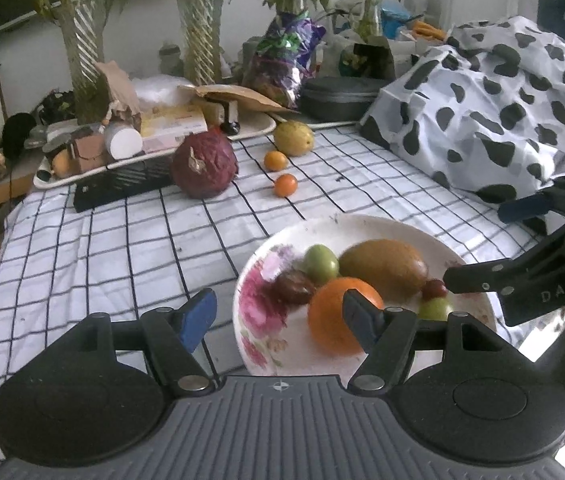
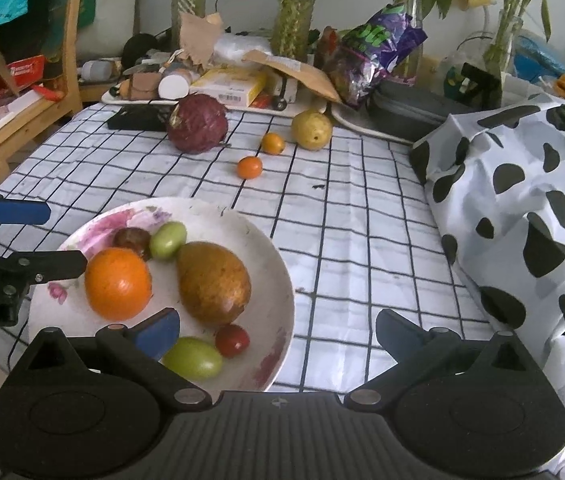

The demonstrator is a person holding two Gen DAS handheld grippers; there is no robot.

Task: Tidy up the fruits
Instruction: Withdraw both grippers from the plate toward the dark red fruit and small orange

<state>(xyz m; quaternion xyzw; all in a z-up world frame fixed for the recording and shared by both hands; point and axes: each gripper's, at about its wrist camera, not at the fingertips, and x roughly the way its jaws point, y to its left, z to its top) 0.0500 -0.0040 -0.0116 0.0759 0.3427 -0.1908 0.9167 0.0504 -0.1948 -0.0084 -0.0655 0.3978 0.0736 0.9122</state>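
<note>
A white flowered plate [image 1: 346, 222] [image 2: 270, 272] lies on the checked tablecloth. It holds an orange [image 1: 330, 320] [image 2: 117, 284], a brown oval fruit [image 1: 384, 268] [image 2: 214, 282], two green fruits [image 1: 321, 264] [image 2: 194, 357], a dark purple fruit [image 2: 132, 240] and a small red one [image 2: 232, 340]. Farther back lie two small orange fruits [image 1: 285, 185] [image 2: 249, 167], a yellow fruit [image 1: 293, 138] [image 2: 311, 129] and a red cabbage [image 1: 204, 164] [image 2: 197, 123]. My left gripper [image 1: 278, 320] [image 2: 50, 238] hangs open over the plate's left rim. My right gripper [image 2: 278, 334] [image 1: 486, 244] is open at the plate's right side, holding nothing.
A cow-patterned cloth heap [image 1: 494, 100] [image 2: 530, 208] fills the right side. Trays of clutter [image 1: 154, 132], a snack bag [image 2: 374, 48], a dark case [image 1: 342, 96] and plant vases line the back. A wooden chair [image 2: 42, 92] stands at the left.
</note>
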